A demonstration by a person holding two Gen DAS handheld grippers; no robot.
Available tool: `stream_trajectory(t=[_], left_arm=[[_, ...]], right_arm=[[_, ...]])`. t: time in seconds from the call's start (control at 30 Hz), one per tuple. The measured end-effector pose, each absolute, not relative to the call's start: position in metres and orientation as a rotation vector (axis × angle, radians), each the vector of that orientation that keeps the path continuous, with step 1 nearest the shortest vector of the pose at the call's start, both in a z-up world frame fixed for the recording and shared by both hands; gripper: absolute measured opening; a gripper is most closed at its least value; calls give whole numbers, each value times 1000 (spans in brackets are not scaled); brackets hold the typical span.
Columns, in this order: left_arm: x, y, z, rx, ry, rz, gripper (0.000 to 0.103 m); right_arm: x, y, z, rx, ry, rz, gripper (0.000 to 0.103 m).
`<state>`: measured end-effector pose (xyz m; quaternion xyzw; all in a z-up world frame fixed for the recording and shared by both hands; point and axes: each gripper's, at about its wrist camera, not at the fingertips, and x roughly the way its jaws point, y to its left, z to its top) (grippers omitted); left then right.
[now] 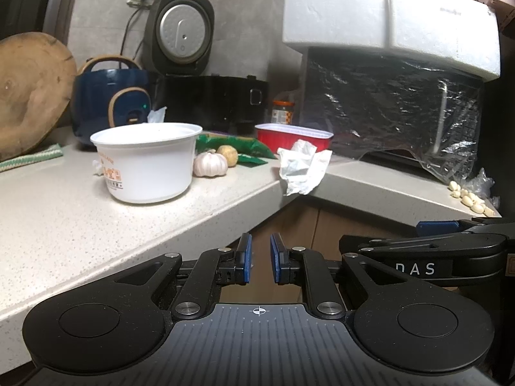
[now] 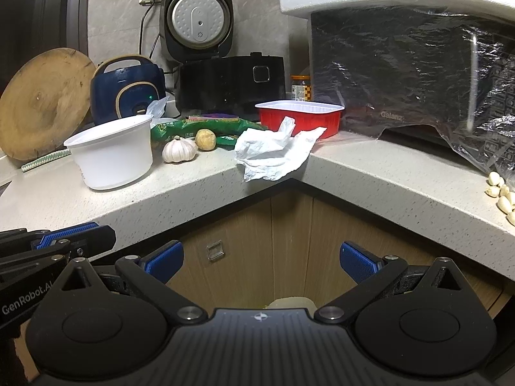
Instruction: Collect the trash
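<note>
Writing: "Galanz" on the front of the plastic-wrapped microwave oven [image 2: 402,74]; "DAS" on the right gripper's body as seen from the left wrist; "GenRobot.AI" on the left gripper's body as seen from the right wrist; orange print on the white plastic tub [image 1: 146,160], too small to read.
Left gripper [image 1: 260,259]: blue pads nearly together, a narrow gap between them, nothing held; below the counter edge, in front of the wooden cabinet doors [image 2: 257,241].
Right gripper [image 2: 261,262]: jaws spread wide, nothing between them; also below the counter edge, facing the inner corner.
Crumpled tissue [image 2: 273,152]: at the inner corner of the L-shaped speckled stone counter [image 2: 386,173], overhanging its edge; above and ahead of both grippers, well apart from them.
Red plastic tray [image 2: 301,114]: just behind the tissue, white rim, upright.
Green wrapper [image 2: 180,128]: flat behind a garlic bulb [image 2: 178,151] and a small potato [image 2: 205,139].
Tub: upright, left of the garlic.
Garlic cloves [image 2: 502,193]: loose, at the far right of the counter.
Backdrop: blue rice cooker [image 2: 127,88], black rice cooker [image 2: 225,80] with lid raised, round wooden board [image 2: 42,103] against the grey tiled wall, white foam box [image 1: 386,22] on top of the oven.
</note>
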<state>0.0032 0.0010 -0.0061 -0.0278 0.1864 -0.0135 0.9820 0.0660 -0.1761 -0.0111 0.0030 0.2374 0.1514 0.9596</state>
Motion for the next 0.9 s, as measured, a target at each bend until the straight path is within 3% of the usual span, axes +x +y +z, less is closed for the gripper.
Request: stream_trajectory(t=[0.9], left_arm=[[3, 2, -8, -63, 381, -30, 16]], right_arm=[[63, -174, -14, -1, 480, 311, 103]])
